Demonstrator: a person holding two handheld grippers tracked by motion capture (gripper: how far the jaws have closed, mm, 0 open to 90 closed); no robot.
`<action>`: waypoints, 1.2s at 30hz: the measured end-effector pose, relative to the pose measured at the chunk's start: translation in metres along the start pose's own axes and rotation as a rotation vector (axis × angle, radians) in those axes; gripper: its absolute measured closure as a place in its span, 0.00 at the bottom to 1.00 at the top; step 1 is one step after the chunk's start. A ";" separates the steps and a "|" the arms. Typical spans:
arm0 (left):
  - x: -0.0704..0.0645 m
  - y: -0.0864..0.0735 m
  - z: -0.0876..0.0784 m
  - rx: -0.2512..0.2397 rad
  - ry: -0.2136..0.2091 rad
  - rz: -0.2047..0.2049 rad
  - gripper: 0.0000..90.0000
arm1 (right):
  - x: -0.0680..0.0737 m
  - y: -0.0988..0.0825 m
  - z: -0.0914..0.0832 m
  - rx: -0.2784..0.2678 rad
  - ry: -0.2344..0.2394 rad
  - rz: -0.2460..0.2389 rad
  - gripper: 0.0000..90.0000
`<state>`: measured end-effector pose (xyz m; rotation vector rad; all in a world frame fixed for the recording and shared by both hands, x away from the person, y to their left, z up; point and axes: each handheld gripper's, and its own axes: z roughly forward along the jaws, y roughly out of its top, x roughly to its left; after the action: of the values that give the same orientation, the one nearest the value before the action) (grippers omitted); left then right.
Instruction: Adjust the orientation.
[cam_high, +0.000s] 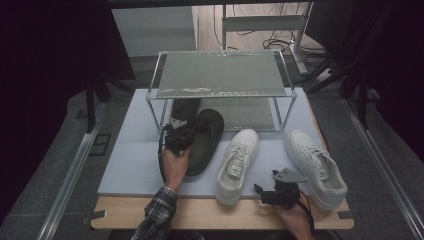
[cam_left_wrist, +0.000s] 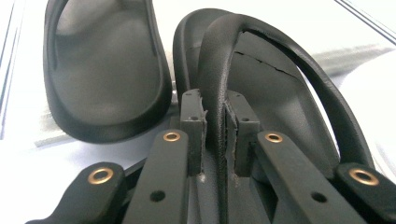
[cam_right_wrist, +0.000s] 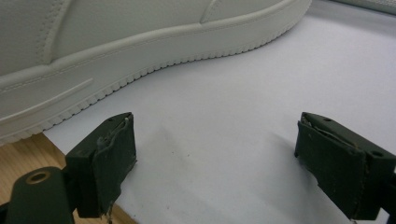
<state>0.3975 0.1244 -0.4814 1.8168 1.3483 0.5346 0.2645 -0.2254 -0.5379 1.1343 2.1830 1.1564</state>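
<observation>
Two-tier metal shoe rack (cam_high: 220, 92) at the far side of the white mat (cam_high: 130, 165) on the table (cam_high: 200, 212). Upper shelf bare; lower tier holding the front part of one black slipper (cam_high: 182, 107), seen at upper left in the left gripper view (cam_left_wrist: 105, 74).

Black slippers: two. Second black slipper (cam_high: 205, 140) on the mat just in front of the rack, toe at the rack's front edge, beside the first one. Strap (cam_left_wrist: 212, 79) of this slipper clamped between the pads of the left tool (cam_high: 176, 135), jaws nearly closed on it (cam_left_wrist: 215, 130).

White sneakers: two. Left white sneaker (cam_high: 237, 165) on the mat, heel past the mat's near edge. Right white sneaker (cam_high: 315, 167) well apart from it, angled outward; its sole and side wall visible in the right gripper view (cam_right_wrist: 140, 51).

Right tool (cam_high: 280, 192) between the two sneakers at the near edge of the mat, jaws spread wide with nothing between them (cam_right_wrist: 215, 163), low above the mat surface.
</observation>
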 end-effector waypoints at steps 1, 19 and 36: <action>0.000 0.000 0.002 -0.002 0.004 -0.002 0.88 | 0.000 0.000 0.000 0.000 0.000 0.001 0.14; 0.003 0.001 0.013 -0.011 0.022 -0.035 0.85 | 0.000 0.000 0.000 0.000 0.002 0.000 0.14; 0.009 -0.010 -0.035 0.005 -0.167 0.088 0.99 | 0.000 0.000 0.000 0.000 0.001 -0.001 0.14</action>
<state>0.3693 0.1463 -0.4690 1.8875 1.1627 0.4162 0.2645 -0.2256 -0.5379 1.1323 2.1847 1.1564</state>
